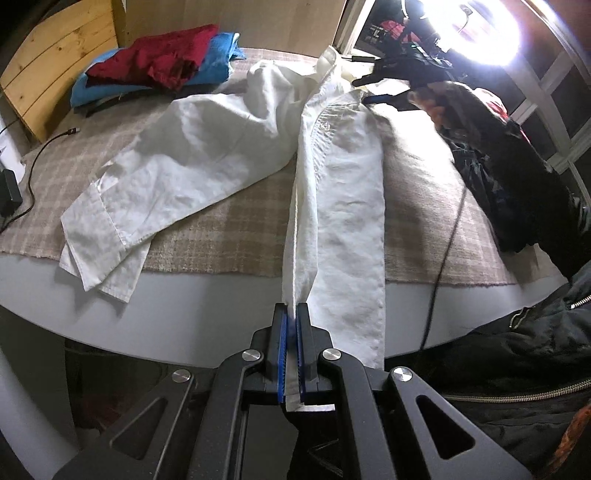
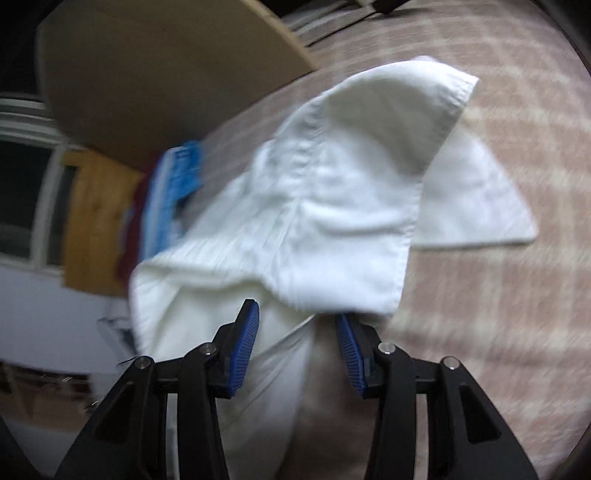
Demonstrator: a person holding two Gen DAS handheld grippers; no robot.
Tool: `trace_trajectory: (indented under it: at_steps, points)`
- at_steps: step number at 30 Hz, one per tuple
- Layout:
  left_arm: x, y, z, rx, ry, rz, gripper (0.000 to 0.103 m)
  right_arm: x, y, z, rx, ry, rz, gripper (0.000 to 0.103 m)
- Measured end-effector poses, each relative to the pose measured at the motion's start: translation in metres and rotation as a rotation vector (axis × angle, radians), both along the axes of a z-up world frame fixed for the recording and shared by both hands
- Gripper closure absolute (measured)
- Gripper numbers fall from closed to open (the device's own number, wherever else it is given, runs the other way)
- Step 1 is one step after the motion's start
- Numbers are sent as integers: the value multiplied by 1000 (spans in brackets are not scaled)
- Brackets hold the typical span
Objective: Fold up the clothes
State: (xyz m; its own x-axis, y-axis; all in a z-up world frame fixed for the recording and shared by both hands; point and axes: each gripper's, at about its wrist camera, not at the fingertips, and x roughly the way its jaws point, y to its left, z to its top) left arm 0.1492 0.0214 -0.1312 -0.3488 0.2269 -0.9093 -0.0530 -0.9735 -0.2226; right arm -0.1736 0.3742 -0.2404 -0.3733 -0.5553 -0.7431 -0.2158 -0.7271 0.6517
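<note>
A white shirt (image 1: 207, 155) lies spread on a plaid-covered table (image 1: 221, 236), one sleeve trailing to the left and its front panel running toward me. My left gripper (image 1: 291, 314) is shut on the shirt's near hem at the table's front edge, pulling it taut. At the far end my right gripper (image 1: 369, 88) hovers by the collar. In the right wrist view, which is blurred, the right gripper (image 2: 299, 325) stands open just behind the shirt's collar (image 2: 332, 192). Loose cloth lies under and between its blue pads (image 2: 245, 350), and neither pad presses on it.
Folded red (image 1: 159, 62) and blue (image 1: 218, 59) garments are stacked at the back left beside a wooden board (image 1: 55, 74). A black cable (image 1: 33, 177) runs along the left edge. Dark clothing (image 1: 509, 173) is heaped at the right. A bright lamp (image 1: 487, 33) glares at the top right.
</note>
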Motion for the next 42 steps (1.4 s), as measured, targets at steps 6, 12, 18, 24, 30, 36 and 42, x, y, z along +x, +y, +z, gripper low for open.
trace_trajectory:
  at_steps: [6,12,18,24,30,36,42]
  points:
    - [2,18,13,51,18,-47,99,-4,-6,32,133,112,163,97]
    - [2,74,29,192,36,-199,99,6,31,71,302,185,234,99]
    - [-7,152,3,310,-29,-378,99,11,61,60,471,161,254,99]
    - [-13,174,-19,272,-90,-416,99,16,71,22,363,86,261,96]
    - [-11,172,-17,267,-105,-395,99,19,76,21,498,71,259,83]
    - [-12,187,-37,243,-147,-404,98,53,90,79,360,277,202,83]
    - [-4,179,-34,182,-179,-379,91,11,3,62,416,311,507,76]
